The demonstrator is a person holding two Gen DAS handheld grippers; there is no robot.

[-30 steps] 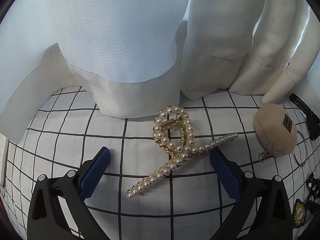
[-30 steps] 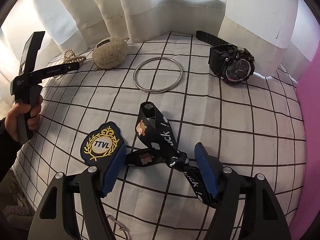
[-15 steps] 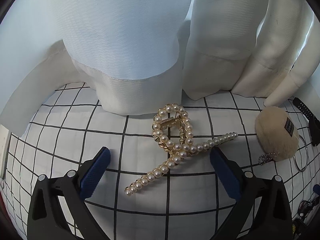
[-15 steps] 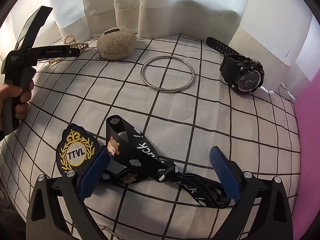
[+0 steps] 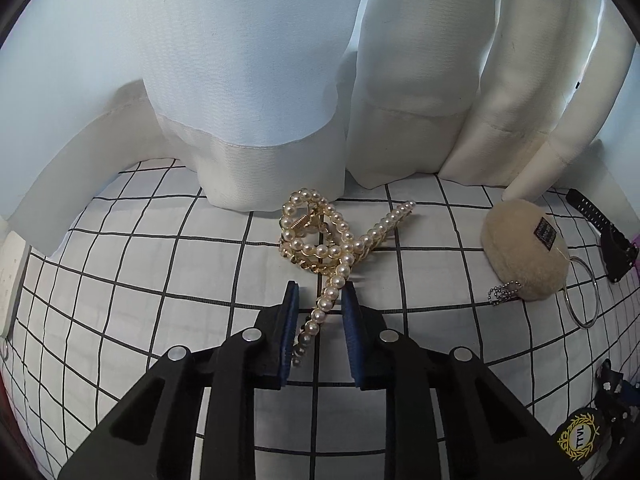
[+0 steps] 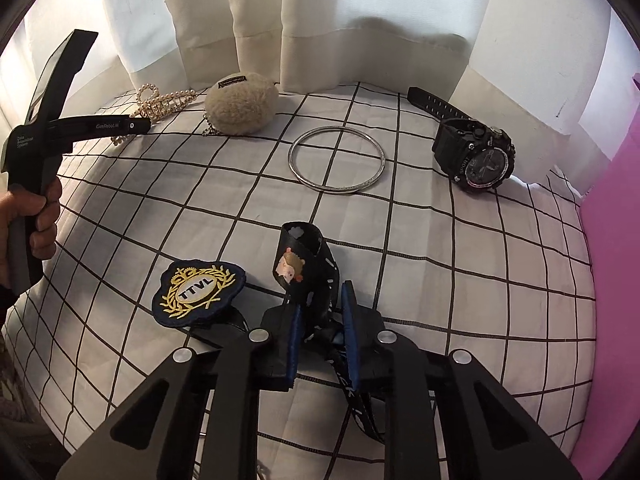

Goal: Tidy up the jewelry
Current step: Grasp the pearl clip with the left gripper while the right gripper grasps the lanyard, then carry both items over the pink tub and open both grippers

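A gold pearl hair clip (image 5: 320, 236) lies on the white grid cloth (image 5: 160, 272) by the curtain. My left gripper (image 5: 318, 300) is shut on its near pearl arm. The clip also shows far left in the right wrist view (image 6: 162, 102), with the left gripper (image 6: 136, 125) at it. My right gripper (image 6: 320, 312) is shut on a black cartoon-print lanyard (image 6: 306, 264), whose loop stands up between the pads. A blue and gold TTVL badge (image 6: 198, 292) lies just left of it.
A beige fluffy pouch (image 6: 240, 104), a silver bangle (image 6: 337, 159) and a black sport watch (image 6: 476, 152) lie across the cloth. White curtains (image 5: 260, 60) hang behind. A pink surface (image 6: 616, 280) borders the right edge.
Both grippers went from wide open to shut: the left closed on the pearl clip's arm, the right closed on the lanyard, lifting its loop upright. The pearl clip has turned.
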